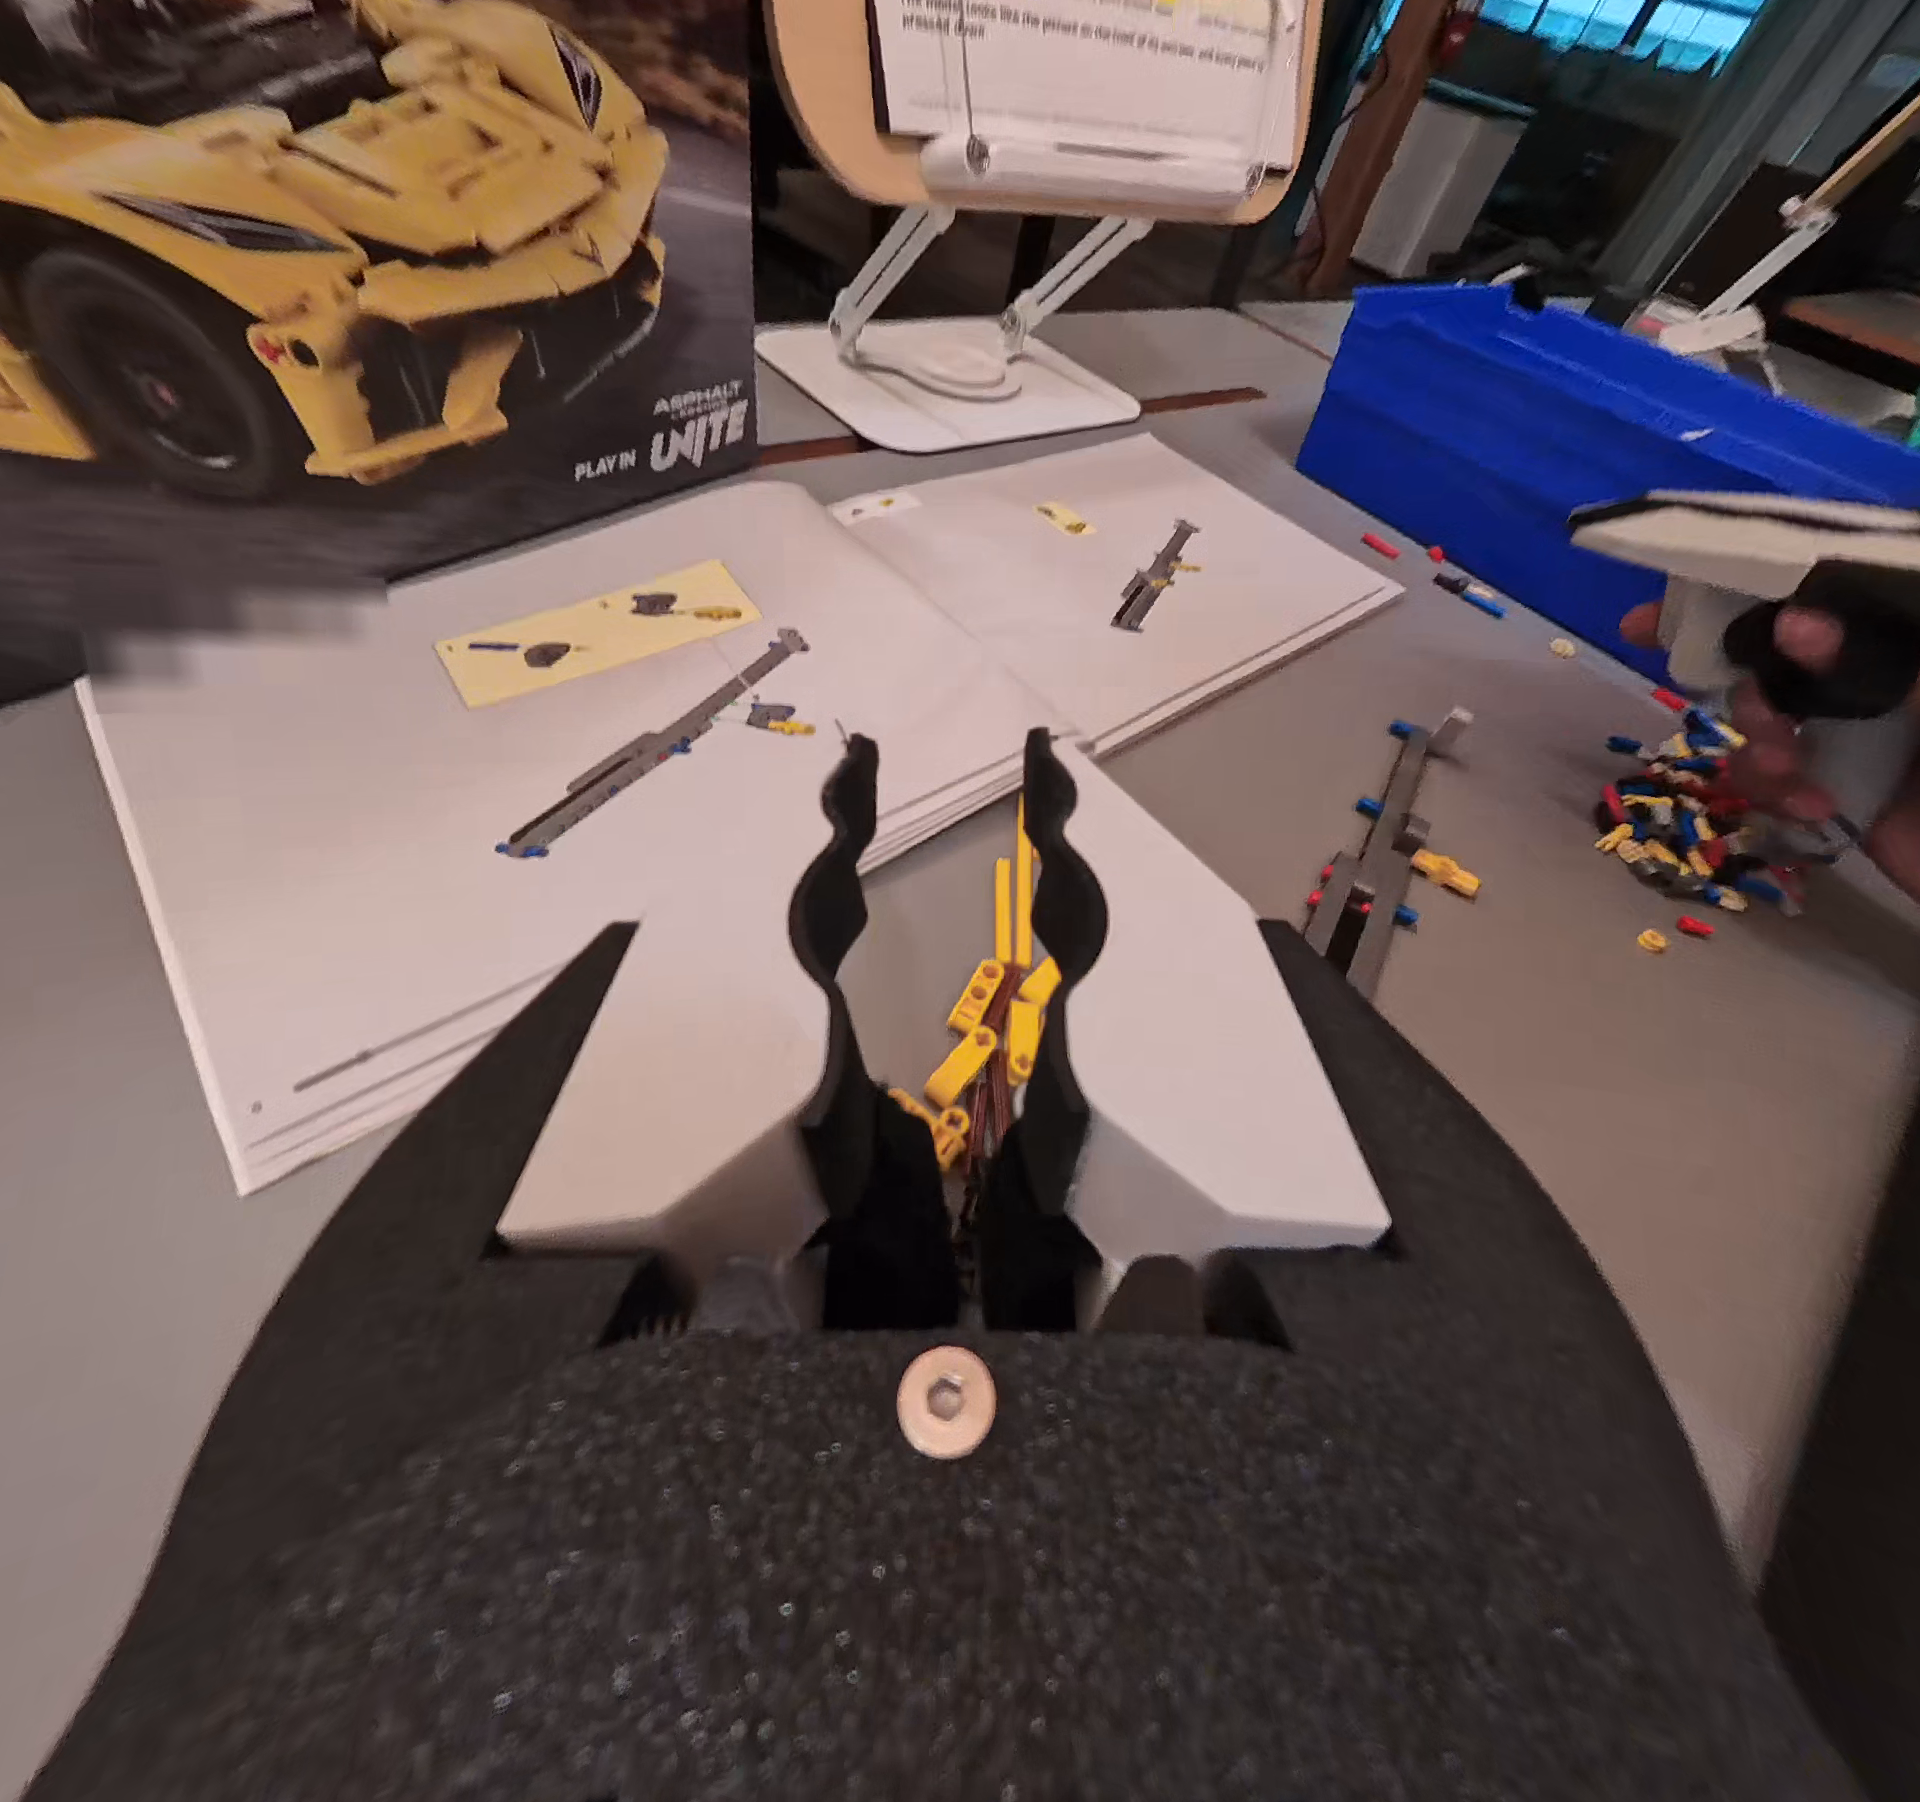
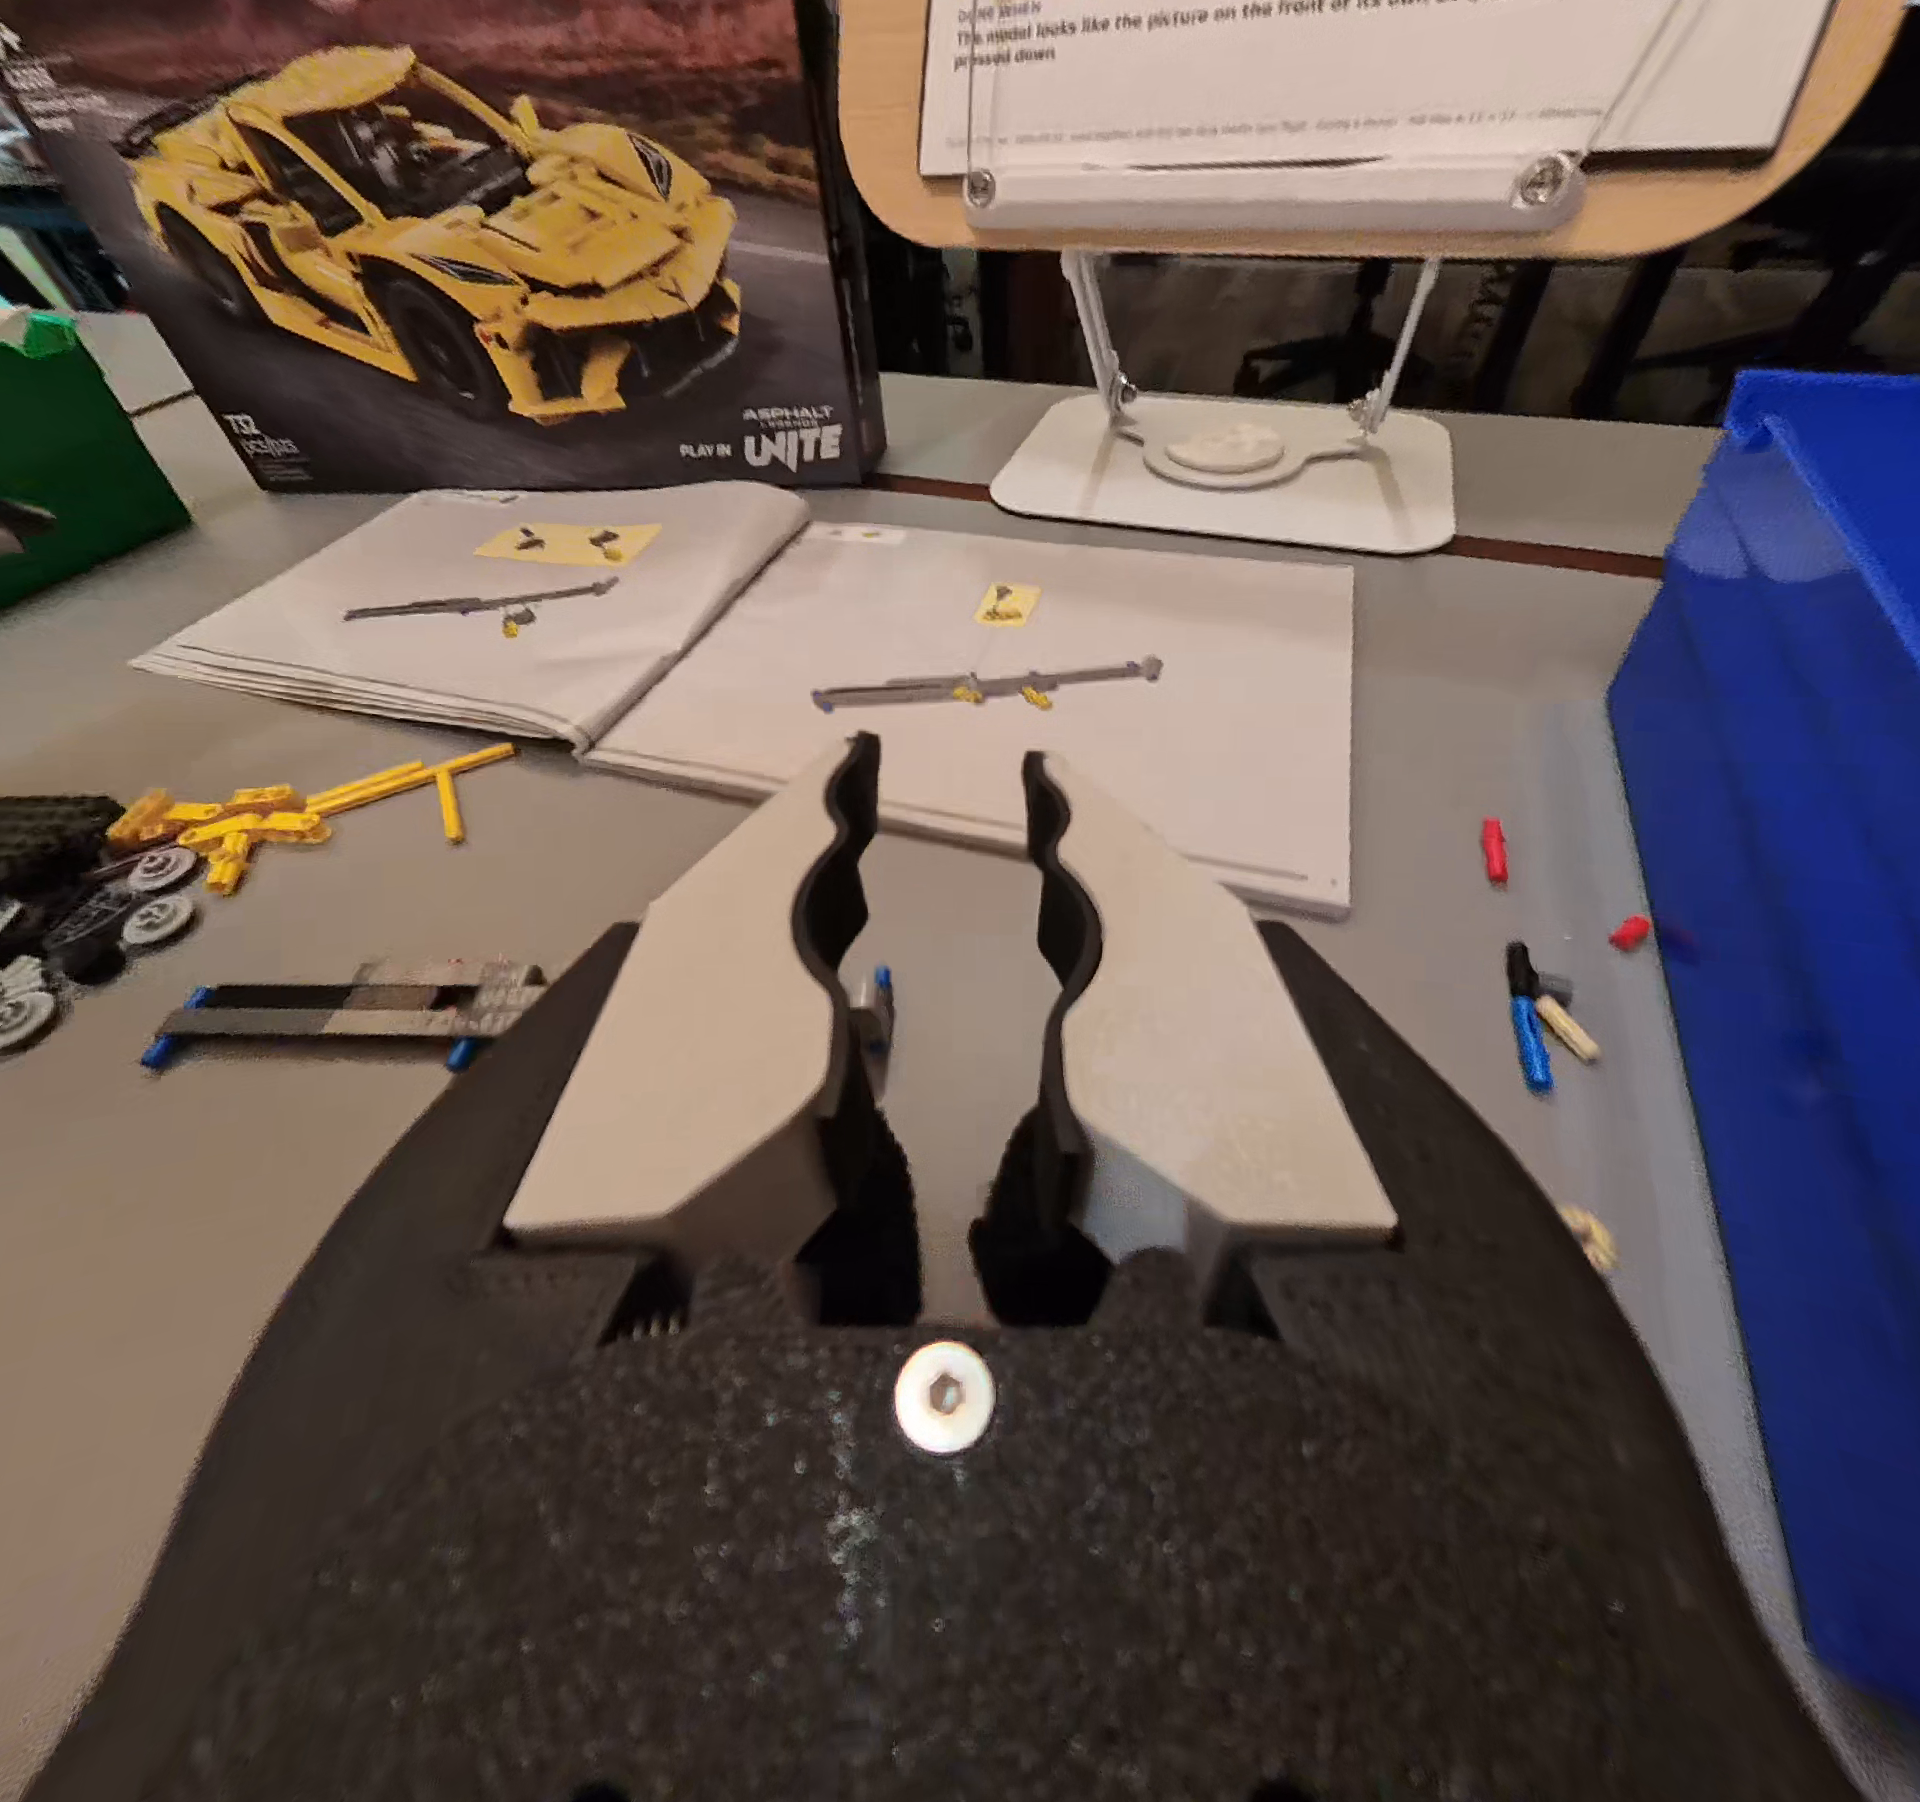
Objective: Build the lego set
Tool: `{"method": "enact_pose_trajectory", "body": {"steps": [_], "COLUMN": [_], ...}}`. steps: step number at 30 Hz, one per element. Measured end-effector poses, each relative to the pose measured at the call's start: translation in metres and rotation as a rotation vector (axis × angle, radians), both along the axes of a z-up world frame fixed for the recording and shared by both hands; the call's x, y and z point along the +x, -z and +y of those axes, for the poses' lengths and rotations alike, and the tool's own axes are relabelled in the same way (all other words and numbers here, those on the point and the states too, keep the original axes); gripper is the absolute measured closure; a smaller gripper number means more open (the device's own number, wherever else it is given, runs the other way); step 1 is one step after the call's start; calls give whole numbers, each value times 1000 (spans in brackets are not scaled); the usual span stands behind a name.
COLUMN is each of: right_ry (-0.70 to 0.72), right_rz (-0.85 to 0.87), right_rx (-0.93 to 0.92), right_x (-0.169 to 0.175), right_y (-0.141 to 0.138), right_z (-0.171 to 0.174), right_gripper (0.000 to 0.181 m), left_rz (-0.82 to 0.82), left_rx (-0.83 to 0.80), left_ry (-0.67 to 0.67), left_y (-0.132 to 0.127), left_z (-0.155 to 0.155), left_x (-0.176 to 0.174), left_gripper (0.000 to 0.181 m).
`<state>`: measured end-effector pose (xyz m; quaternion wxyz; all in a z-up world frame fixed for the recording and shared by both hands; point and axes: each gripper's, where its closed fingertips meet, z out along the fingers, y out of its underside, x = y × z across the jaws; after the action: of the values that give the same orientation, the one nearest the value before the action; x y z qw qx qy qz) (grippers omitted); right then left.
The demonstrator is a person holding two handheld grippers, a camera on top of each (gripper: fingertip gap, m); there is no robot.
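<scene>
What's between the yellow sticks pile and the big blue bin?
In the right wrist view, the open instruction booklet and the right hand-held gripper lie between the yellow pieces and the blue bin.

Right gripper [image 2: 951,755], jaws parted and empty, above grey table [image 2: 312,1285] near open instruction booklet [image 2: 1039,765].

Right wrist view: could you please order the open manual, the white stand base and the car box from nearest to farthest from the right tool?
1. Manual: lies flat just beyond the right tool, its near edge under the tips.
2. Stand base: behind the manual, slightly right.
3. Car box: upright at the back left; only a little beyond the base, so a near call.
</scene>
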<state>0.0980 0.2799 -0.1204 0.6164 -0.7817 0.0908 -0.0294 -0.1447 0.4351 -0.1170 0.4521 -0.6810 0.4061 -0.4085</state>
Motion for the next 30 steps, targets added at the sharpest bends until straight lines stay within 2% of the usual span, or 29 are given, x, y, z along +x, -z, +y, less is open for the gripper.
{"method": "enact_pose_trajectory", "body": {"steps": [2, 8, 16, 30], "right_ry": [-18, -41, -51, -73], "right_rz": [-32, -66, -37, -41], "right_rx": [-19, -65, -96, -90], "right_x": [0, -4, -4, -9], "right_y": [2, 16, 23, 23], "right_z": [5, 1, -3, -2], "right_gripper": [154, 159, 159, 161], "left_rz": [31, 45, 14, 68], "left_rx": [9, 103, 36, 77], "left_ry": [-1, 15, 62, 47], "left_y": [7, 5, 6, 12], "left_z": [-2, -9, -18, -15], "left_x": [0, 7, 12, 13], "left_gripper": [155, 159, 160, 161]}}
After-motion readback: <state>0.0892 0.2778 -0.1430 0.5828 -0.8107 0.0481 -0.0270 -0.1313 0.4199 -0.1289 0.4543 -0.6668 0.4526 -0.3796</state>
